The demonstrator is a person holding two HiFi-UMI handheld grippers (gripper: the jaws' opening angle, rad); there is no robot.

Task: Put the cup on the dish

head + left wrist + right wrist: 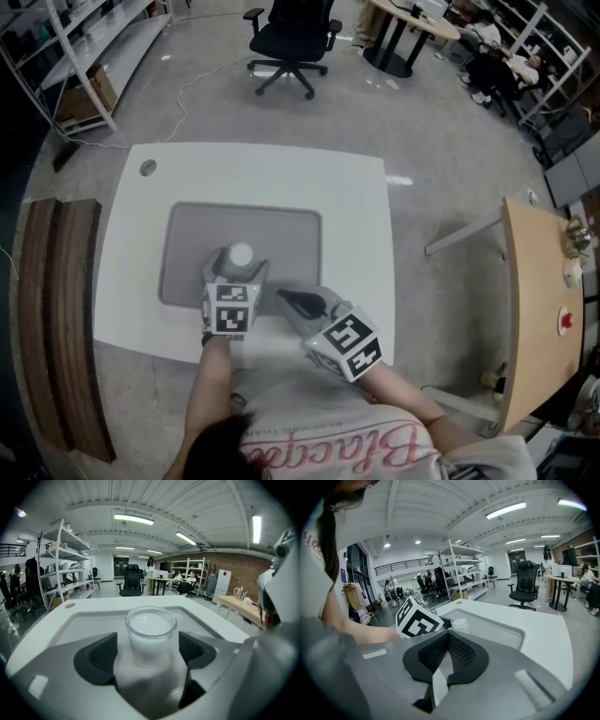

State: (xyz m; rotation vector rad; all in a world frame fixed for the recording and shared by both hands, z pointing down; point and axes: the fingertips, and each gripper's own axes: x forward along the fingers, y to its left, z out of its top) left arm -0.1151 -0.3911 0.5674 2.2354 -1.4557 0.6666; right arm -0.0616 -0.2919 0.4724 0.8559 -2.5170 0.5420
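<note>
Between my left gripper's (149,653) jaws stands the cup (151,634), but I'm not actually squeezing it. The jaws are spread wide and there's a visible gap between each dark pad (101,656) and the glass. It's a little clear cup, white on the inside, and it's standing upright.

From the head view, the cup (241,254) is sitting on the grey dish (281,234), close to the dish's front edge and a bit left of its middle. My left gripper (234,272) reaches in around it from the front edge of the tabletop (356,206), and its marker cube (232,307) sits right at that edge.

My right gripper (446,651) has its jaws closed together with nothing in them. It's just beside the left one, off to its right near the front edge of the tabletop, and its tip (295,300) points at the front-right part of the dish. Its own view catches the cup (460,623) a little way ahead, behind the left gripper's cube (417,618).

The dish takes up the middle of the white tabletop. Beyond the far edge there's a black office chair (291,42) on the floor, and a wooden table (534,309) stands well off past the right edge.
</note>
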